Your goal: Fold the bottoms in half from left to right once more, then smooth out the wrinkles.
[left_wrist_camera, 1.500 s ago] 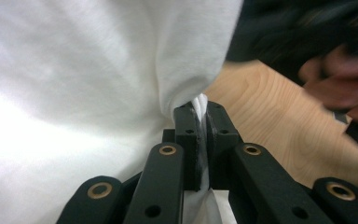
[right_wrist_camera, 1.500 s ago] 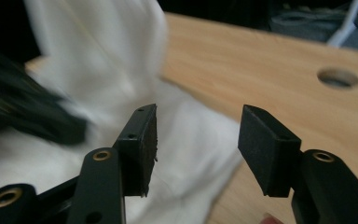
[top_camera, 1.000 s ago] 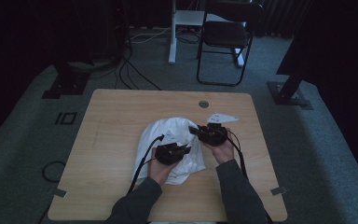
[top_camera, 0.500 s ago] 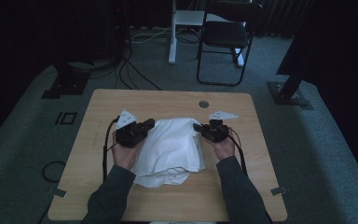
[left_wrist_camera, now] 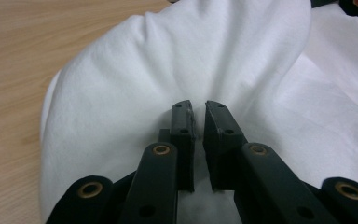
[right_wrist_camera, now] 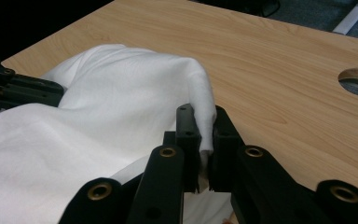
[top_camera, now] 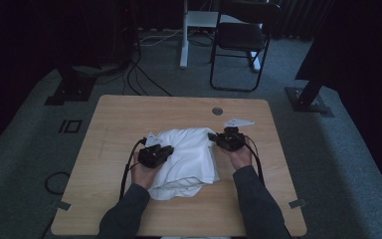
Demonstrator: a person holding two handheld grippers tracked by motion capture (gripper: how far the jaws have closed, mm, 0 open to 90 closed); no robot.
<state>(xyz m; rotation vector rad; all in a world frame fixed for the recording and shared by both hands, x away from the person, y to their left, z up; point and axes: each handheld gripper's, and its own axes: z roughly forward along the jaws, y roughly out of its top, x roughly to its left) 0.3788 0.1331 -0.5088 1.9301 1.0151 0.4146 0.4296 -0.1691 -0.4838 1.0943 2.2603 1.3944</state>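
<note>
White cloth [top_camera: 186, 157] lying mid-worktop [top_camera: 109, 124], pinched at left edge by left claw [left_wrist_camera: 196, 114] and at far right corner by right claw [right_wrist_camera: 204, 125], both clamped on fabric; best kept taut and level while folding; avoid dragging loose near hem.

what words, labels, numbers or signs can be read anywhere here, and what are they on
None can be read.
White cloth: plain, no print or tag showing.
Wooden table: bare wood grain, no lettering.
Left gripper and right gripper: black, no marking visible.
Marking on the carpet: a shape like "10" or a rectangle outline, too small to tell.
</note>
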